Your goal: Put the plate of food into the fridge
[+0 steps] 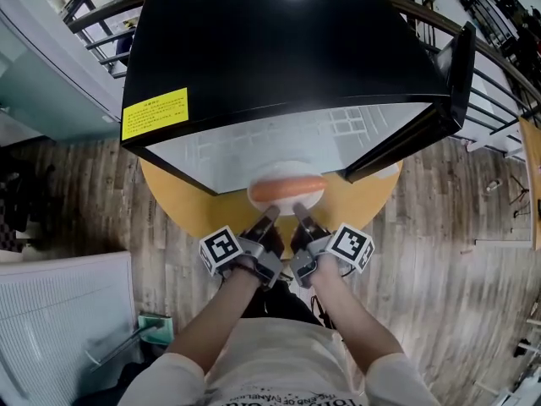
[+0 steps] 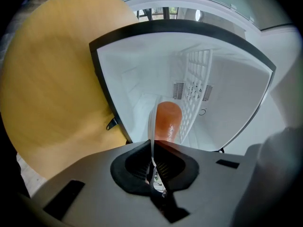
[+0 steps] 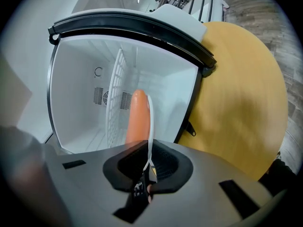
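A white plate point(image 1: 286, 200) with an orange sausage point(image 1: 287, 187) on it hangs at the mouth of the open black fridge point(image 1: 279, 41). Both grippers hold its near rim. My left gripper point(image 1: 270, 216) is shut on the rim from the left, my right gripper point(image 1: 297, 213) from the right. In the left gripper view the plate point(image 2: 152, 126) shows edge-on between the jaws of the left gripper point(image 2: 152, 167), with the sausage point(image 2: 168, 119) beyond it. The right gripper view has the plate point(image 3: 150, 122) pinched in the right gripper point(image 3: 147, 167), next to the sausage point(image 3: 138, 117).
The fridge stands on a round wooden table point(image 1: 376, 194), its door point(image 1: 459, 62) swung open to the right. Inside it are white walls and a white wire shelf point(image 2: 195, 93), point(image 3: 113, 98). A railing runs behind; a white panel point(image 1: 59, 328) lies at the lower left.
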`<state>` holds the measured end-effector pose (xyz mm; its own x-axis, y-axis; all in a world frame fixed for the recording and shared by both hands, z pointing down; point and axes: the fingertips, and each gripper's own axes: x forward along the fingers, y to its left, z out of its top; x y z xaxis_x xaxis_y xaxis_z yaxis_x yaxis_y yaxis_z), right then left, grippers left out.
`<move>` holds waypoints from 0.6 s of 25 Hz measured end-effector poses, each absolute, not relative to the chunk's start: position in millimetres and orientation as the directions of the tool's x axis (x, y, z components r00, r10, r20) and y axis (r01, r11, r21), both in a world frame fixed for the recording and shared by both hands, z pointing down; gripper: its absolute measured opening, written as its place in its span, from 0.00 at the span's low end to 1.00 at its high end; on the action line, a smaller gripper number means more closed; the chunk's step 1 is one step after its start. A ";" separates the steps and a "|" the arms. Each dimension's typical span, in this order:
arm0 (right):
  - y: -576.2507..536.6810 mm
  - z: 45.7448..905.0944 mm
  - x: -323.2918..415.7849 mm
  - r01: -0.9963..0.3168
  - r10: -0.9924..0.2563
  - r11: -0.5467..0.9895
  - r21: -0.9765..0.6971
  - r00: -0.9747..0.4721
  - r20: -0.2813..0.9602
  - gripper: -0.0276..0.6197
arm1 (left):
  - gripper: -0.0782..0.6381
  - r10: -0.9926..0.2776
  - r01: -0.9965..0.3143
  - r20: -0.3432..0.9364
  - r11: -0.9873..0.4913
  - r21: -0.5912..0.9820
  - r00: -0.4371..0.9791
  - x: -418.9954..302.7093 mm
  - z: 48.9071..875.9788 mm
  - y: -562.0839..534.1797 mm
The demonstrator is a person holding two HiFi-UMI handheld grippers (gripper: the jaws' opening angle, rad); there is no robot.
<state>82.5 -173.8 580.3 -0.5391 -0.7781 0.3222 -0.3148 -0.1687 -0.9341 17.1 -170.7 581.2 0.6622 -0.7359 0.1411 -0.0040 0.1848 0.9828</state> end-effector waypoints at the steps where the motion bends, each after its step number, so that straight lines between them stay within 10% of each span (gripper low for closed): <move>1: -177.9 583.3 82.8 -0.316 -0.777 -0.172 -0.933 -0.538 0.326 0.10 | 0.15 -0.737 -0.009 0.153 0.195 0.981 0.658 16.8 585.6 -174.1; 15: -232.9 616.1 76.2 -0.316 -0.758 -0.188 -0.930 -0.556 0.342 0.10 | 0.15 -0.798 -0.015 0.217 0.252 0.968 0.562 9.2 618.3 -223.2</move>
